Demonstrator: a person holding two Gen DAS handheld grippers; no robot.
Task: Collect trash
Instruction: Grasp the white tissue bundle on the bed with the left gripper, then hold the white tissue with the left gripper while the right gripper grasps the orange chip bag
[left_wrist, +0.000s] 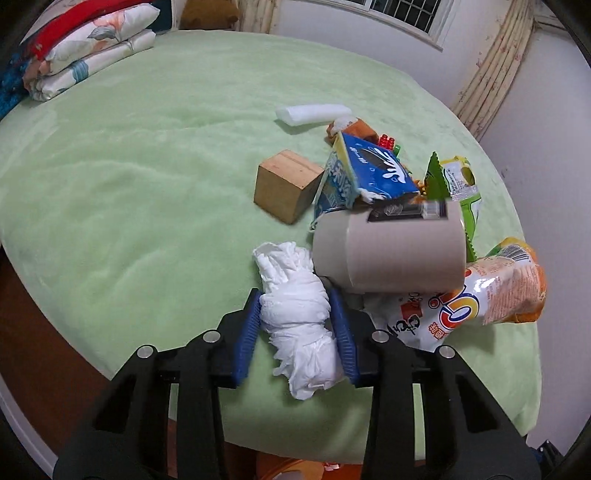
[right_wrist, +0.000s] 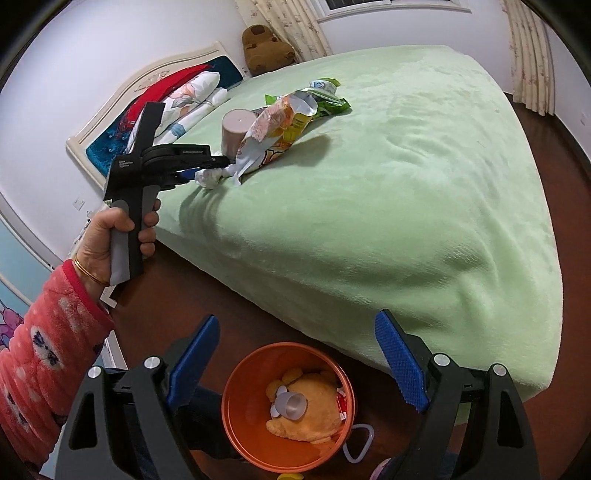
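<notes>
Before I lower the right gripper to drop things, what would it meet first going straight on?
Probably the orange bin, directly ahead of the open right gripper; depth is unclear.

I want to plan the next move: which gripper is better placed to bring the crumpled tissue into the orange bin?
Left. The left gripper is shut on the crumpled tissue; the right gripper hangs open and empty above the orange bin.

A wooden block (left_wrist: 286, 185) rests on the green blanket (left_wrist: 147, 147); folded floral bedding (left_wrist: 88, 51) lies far behind.
</notes>
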